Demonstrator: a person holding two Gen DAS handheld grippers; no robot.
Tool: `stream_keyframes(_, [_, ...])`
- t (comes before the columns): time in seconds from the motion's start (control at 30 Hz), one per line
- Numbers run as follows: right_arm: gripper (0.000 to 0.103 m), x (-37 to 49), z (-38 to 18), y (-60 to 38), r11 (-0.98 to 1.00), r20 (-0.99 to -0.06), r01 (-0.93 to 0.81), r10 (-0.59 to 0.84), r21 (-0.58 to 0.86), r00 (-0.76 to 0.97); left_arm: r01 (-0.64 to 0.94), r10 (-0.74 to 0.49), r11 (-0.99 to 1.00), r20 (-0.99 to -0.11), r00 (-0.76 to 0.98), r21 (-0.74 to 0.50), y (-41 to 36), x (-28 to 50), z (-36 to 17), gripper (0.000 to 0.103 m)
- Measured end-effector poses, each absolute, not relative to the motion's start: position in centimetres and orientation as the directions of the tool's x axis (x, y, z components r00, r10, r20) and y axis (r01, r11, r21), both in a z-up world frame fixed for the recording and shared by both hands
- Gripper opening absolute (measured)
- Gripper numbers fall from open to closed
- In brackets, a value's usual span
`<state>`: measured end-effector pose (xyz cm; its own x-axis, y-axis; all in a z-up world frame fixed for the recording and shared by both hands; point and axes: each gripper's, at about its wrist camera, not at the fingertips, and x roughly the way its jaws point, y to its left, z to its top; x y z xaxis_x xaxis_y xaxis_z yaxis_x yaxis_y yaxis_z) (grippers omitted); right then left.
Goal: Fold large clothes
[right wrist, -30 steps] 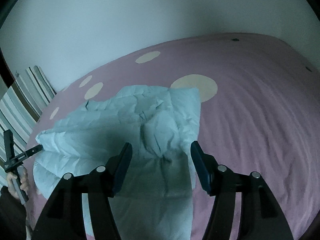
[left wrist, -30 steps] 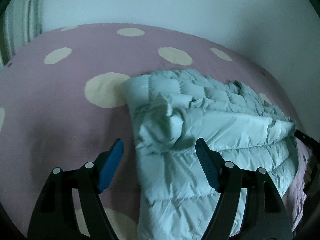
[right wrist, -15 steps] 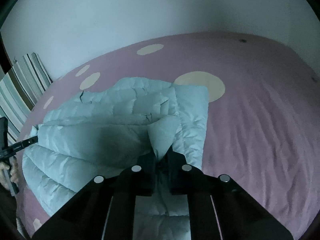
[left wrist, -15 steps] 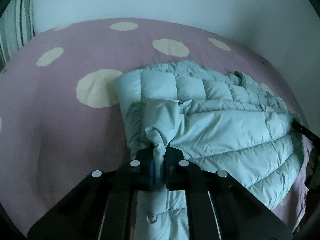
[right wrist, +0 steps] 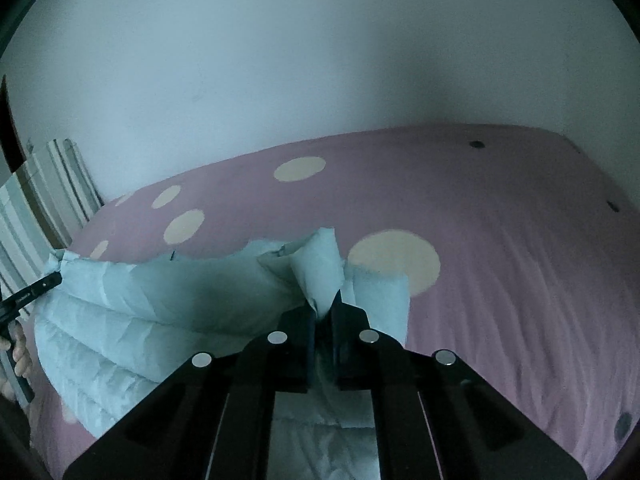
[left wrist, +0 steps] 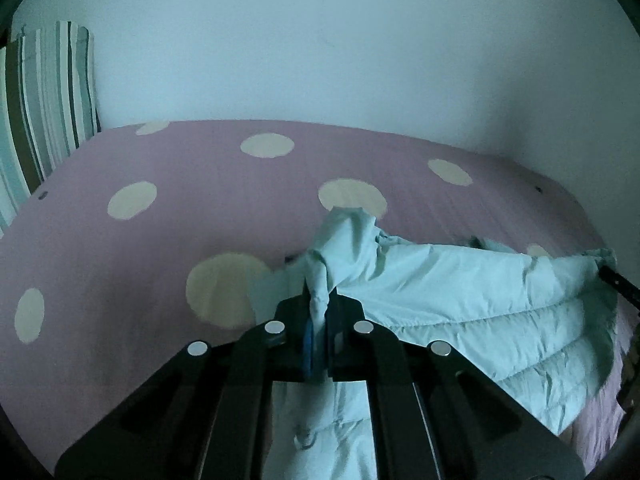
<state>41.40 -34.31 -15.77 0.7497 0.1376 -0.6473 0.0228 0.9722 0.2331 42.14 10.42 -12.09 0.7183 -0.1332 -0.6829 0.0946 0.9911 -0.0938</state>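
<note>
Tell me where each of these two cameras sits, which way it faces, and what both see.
Left wrist: sits on the left gripper, facing forward over the pink dotted bed; its shut fingers pinch the pale puffer jacket.
Right wrist: sits on the right gripper, likewise pinching the jacket; the person's hand shows.
Shared: jacket, bed, striped pillow, wall.

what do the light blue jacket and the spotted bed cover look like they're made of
Jacket: looks like thin, smooth synthetic shell, probably nylon or polyester, over puffy filling; the stitched horizontal channels bulge and the surface crinkles with a faint sheen. Filling type cannot be told.

Bed cover: looks like matte woven fabric, perhaps cotton; no shine, soft shallow wrinkles, cream dots apparently printed flat on the pink.
</note>
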Motion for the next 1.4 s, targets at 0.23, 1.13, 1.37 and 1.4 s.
stream_keyframes(0.23, [0.005,48.4,-18.7,-34.3,0.964,-0.712,0.070,0.141,0.258,0.688,0.025,-0.019,1.000,-0.751,0.661,-0.003,8.6,48.8,-16.3,0.004])
stream_keyframes(1.13, [0.005,52.1,-27.6,-32.6,0.980,-0.792,0.086,0.091,0.177,0.603,-0.004,0.067,0.997,-0.804,0.591,0.079,7.9,52.1,-24.5,0.005])
stream_keyframes(1.37, [0.005,51.9,-27.8,-33.0,0.977,-0.782,0.089,0.099,0.194,0.616,-0.003,0.081,0.995,-0.790,0.608,0.100,7.6,51.8,-24.9,0.005])
stream_keyframes(1.4, [0.005,51.9,-27.9,-33.0,0.977,-0.780,0.090,0.100,0.196,0.617,-0.003,0.086,0.994,-0.788,0.610,0.107,7.5,51.8,-24.9,0.005])
